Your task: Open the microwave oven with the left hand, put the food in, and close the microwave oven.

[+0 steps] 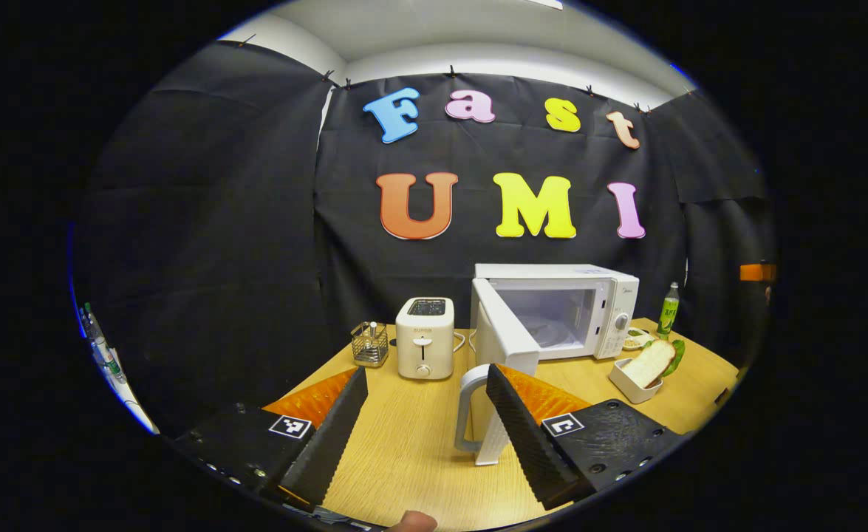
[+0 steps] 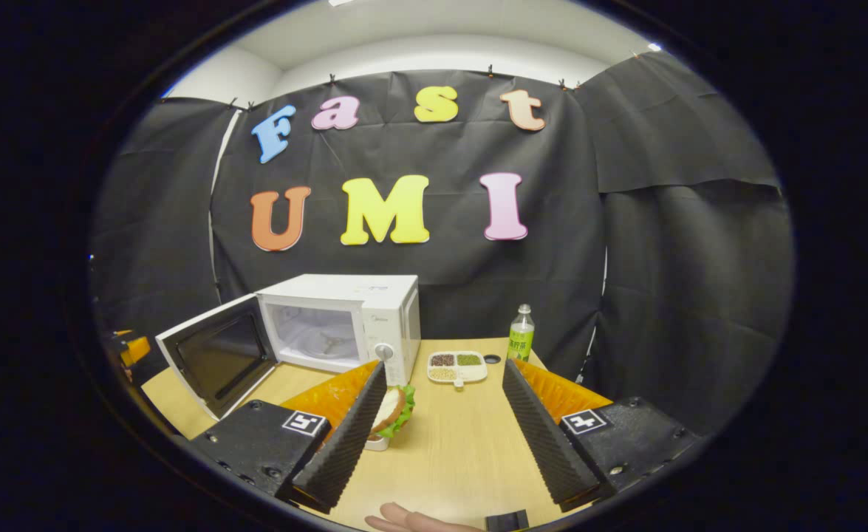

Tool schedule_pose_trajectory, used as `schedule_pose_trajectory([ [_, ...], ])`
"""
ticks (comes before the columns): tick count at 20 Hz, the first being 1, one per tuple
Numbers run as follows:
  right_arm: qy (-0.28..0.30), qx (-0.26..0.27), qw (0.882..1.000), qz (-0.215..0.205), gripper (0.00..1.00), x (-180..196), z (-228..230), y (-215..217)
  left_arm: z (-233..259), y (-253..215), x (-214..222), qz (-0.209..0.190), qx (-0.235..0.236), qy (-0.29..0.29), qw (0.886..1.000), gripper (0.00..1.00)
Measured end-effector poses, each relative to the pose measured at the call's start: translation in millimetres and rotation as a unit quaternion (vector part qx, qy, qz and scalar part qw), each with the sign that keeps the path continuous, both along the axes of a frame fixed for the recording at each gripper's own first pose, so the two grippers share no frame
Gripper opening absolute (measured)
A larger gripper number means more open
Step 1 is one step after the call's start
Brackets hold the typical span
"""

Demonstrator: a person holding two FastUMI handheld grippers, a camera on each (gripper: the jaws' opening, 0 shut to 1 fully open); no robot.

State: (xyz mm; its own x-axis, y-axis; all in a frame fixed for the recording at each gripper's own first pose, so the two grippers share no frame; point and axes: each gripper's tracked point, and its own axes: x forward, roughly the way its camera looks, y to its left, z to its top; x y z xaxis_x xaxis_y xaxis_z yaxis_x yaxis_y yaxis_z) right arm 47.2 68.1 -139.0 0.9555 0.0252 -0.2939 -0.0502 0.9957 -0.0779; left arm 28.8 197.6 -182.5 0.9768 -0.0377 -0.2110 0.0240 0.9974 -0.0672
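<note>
The white microwave [image 1: 552, 310] [image 2: 337, 325] stands at the back of the wooden table with its door [image 1: 504, 336] [image 2: 219, 358] swung wide open and its cavity empty. My left gripper [image 1: 426, 373] is open. The door's white handle [image 1: 467, 410] lies just inside its right finger, and the left finger is well apart from it. The food, a sandwich [image 1: 648, 362] [image 2: 393, 410] with lettuce in a white container, sits right of the microwave. My right gripper [image 2: 445, 369] is open above the table. Its left finger hides part of the sandwich.
A white toaster [image 1: 425, 336] and a small wire basket [image 1: 369, 343] stand left of the microwave. A green bottle [image 1: 668, 310] [image 2: 521, 334] and a divided dish of beans [image 2: 457, 366] sit to its right. Bare tabletop [image 2: 448, 443] lies in front.
</note>
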Motion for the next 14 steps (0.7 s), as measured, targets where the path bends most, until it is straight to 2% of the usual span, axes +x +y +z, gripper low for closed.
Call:
schedule_pose_trajectory([
  [1, 0.005, 0.0, 1.0, 0.004, 0.92, 5, -1, 0, 12, -1, -1, 0.006, -0.005, -0.008, 1.0, 0.97],
  [2, 0.014, -0.001, 1.0, 0.009, 0.92, 12, -3, 0, 23, -1, -1, 0.012, -0.008, -0.016, 1.0, 0.97],
  [3, 0.026, -0.002, 1.0, 0.015, 1.0, 19, -7, 0, 36, -3, -1, 0.019, -0.009, -0.025, 0.999, 0.97],
  [4, 0.041, -0.002, 0.999, 0.024, 0.92, 25, -13, -1, 49, -5, -1, 0.027, -0.011, -0.035, 0.999, 0.97],
  [5, 0.057, 0.001, 0.998, 0.032, 1.0, 32, -19, -1, 61, -6, 1, 0.034, -0.013, -0.045, 0.998, 0.97],
  [6, 0.074, 0.007, 0.997, 0.034, 0.92, 40, -26, -5, 72, -9, 1, 0.038, -0.015, -0.056, 0.998, 0.98],
  [7, 0.091, 0.015, 0.995, 0.036, 1.0, 48, -33, -7, 80, -14, 1, 0.039, -0.017, -0.061, 0.997, 0.98],
  [8, 0.109, 0.021, 0.993, 0.039, 1.0, 55, -42, -8, 86, -21, 2, 0.037, -0.021, -0.064, 0.997, 0.96],
  [9, 0.132, 0.029, 0.99, 0.047, 1.0, 65, -52, -7, 91, -30, 4, 0.031, -0.024, -0.066, 0.997, 0.84],
  [10, 0.153, 0.038, 0.986, 0.056, 0.92, 72, -63, -6, 94, -38, 5, 0.028, -0.026, -0.064, 0.997, 0.95],
  [11, 0.175, 0.048, 0.982, 0.061, 1.0, 79, -73, -5, 97, -44, 6, 0.028, -0.024, -0.064, 0.997, 0.95],
  [12, 0.198, 0.062, 0.976, 0.072, 1.0, 86, -85, -3, 100, -45, 9, 0.034, -0.018, -0.065, 0.997, 0.84],
  [13, 0.221, 0.081, 0.968, 0.082, 1.0, 93, -97, 1, 103, -48, 12, 0.038, -0.01, -0.064, 0.997, 0.95],
  [14, 0.245, 0.104, 0.96, 0.092, 0.89, 100, -109, 6, 105, -53, 15, 0.043, 0.0, -0.063, 0.997, 0.95],
])
